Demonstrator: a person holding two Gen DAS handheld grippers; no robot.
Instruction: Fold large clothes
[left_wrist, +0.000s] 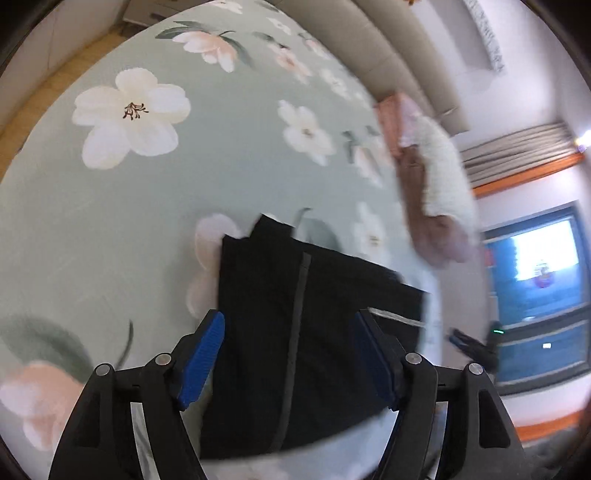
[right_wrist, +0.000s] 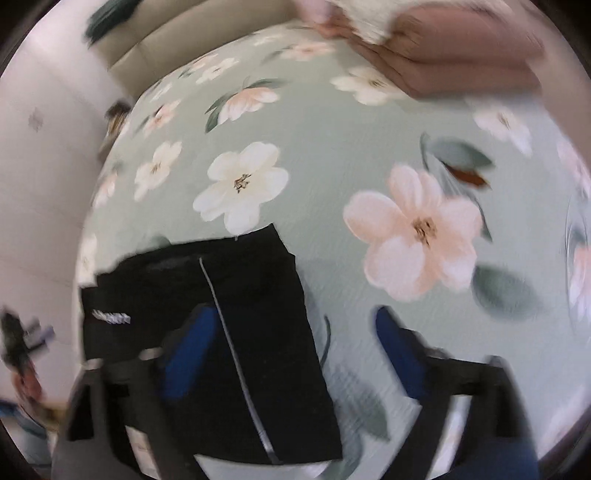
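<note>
both claws spread, left claw (left_wrist: 290, 354) and right claw (right_wrist: 295, 354) holding nothing over the black pants (left_wrist: 295, 314) folded flat on the floral bed (left_wrist: 110, 221); soft, light, limp, i'd pinch a hem corner.

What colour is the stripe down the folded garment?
Grey, on the black garment; the stripe shows sharpest in the left wrist view.

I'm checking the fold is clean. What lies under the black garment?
The black garment lies flat on the floral sheet, which shows all around it. Whatever lies directly beneath is covered and cannot be seen.
</note>
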